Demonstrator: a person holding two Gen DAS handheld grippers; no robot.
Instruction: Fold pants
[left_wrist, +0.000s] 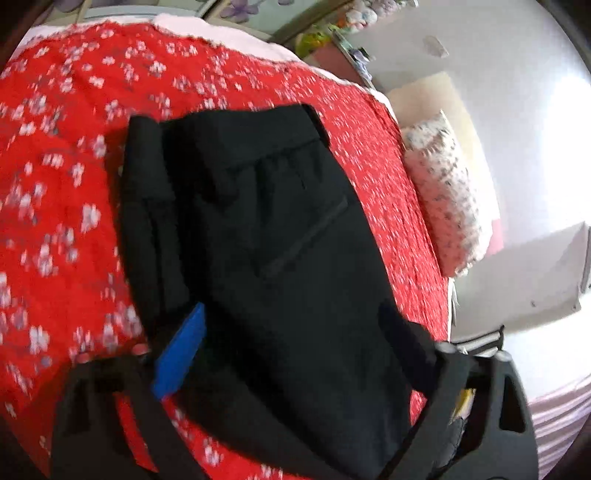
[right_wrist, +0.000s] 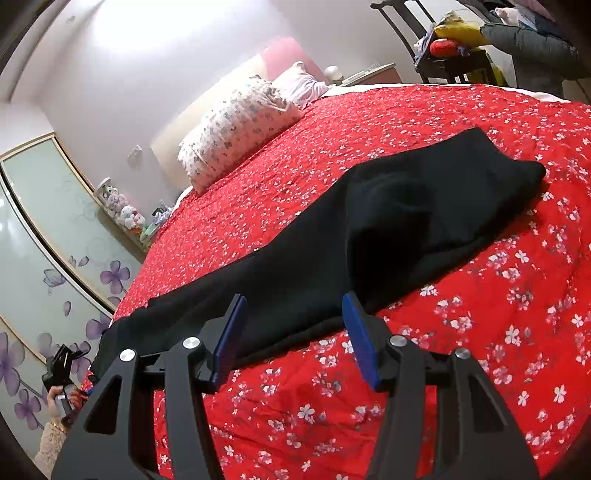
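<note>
While the black pants (right_wrist: 388, 229) lie stretched out across the red flowery bedspread (right_wrist: 480, 332), one end sits folded up into a thick bunch. The right gripper (right_wrist: 295, 332) sits just at the near edge of the fabric with its blue fingers (right_wrist: 360, 332) spread wide apart, grasping nothing. From the left wrist camera, the left gripper (left_wrist: 295, 354) is down over the waistband end of the pants (left_wrist: 280, 229); only one blue finger (left_wrist: 181, 350) shows, the other is buried under cloth, so honestly I can't tell whether it's clenched or loose. That view is pretty blurry too. Not much in the way of containers: just a clear jar (right_wrist: 105, 192) by the wardrobe, contents too small to tell, next to a row of plush toys (right_wrist: 125, 214). Two pillows (right_wrist: 240, 129) sit at the headboard end, well apart from the pants. A dark chair (right_wrist: 443, 48) piled with clothes stands past the far side of the bed.
</note>
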